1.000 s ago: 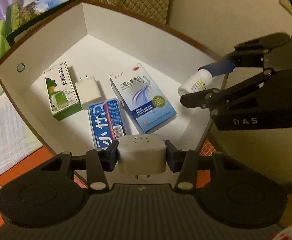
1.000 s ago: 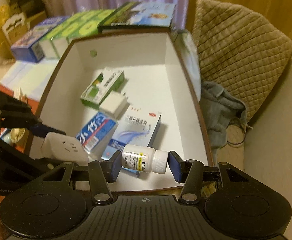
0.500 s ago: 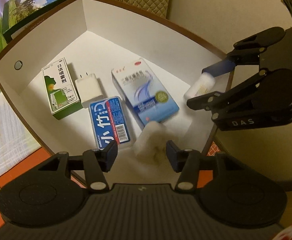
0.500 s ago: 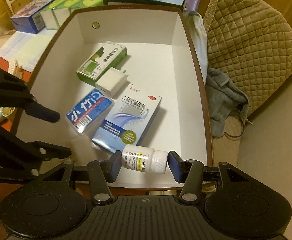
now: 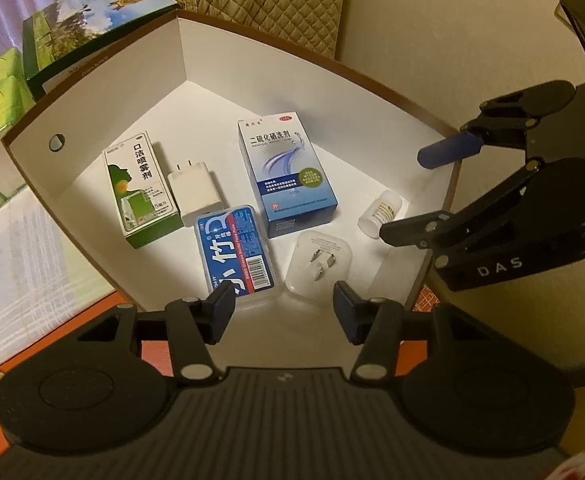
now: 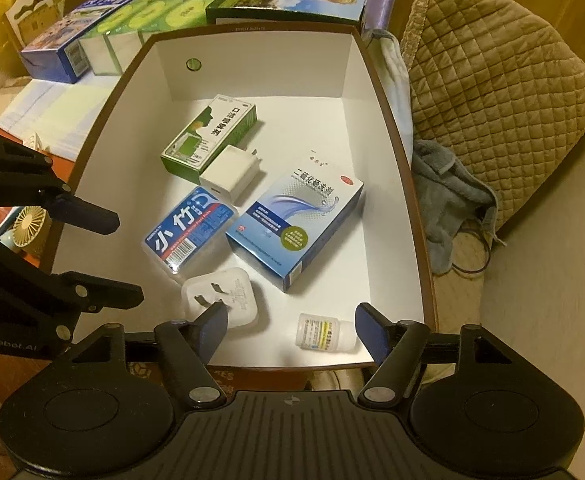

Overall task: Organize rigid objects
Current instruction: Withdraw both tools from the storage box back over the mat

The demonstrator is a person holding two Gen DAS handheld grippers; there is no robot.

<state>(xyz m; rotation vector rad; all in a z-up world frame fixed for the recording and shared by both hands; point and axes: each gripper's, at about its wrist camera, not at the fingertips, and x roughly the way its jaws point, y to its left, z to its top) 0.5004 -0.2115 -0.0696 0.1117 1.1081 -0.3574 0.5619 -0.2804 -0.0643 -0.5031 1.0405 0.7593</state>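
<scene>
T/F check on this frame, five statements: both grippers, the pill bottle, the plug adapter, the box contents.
1. The left gripper holds the plug adapter. False: it is open, and the adapter lies in the white box, prongs up.
2. The right gripper is open. True.
3. The pill bottle stands upright. False: it lies on its side.
4. The white charger lies between the green carton and the large blue carton. True.
5. The blue floss case sits outside the box. False: it lies inside.

The small print on the pill bottle (image 6: 325,333) is unreadable; the right gripper's finger (image 5: 410,230) hides one end of it.
</scene>
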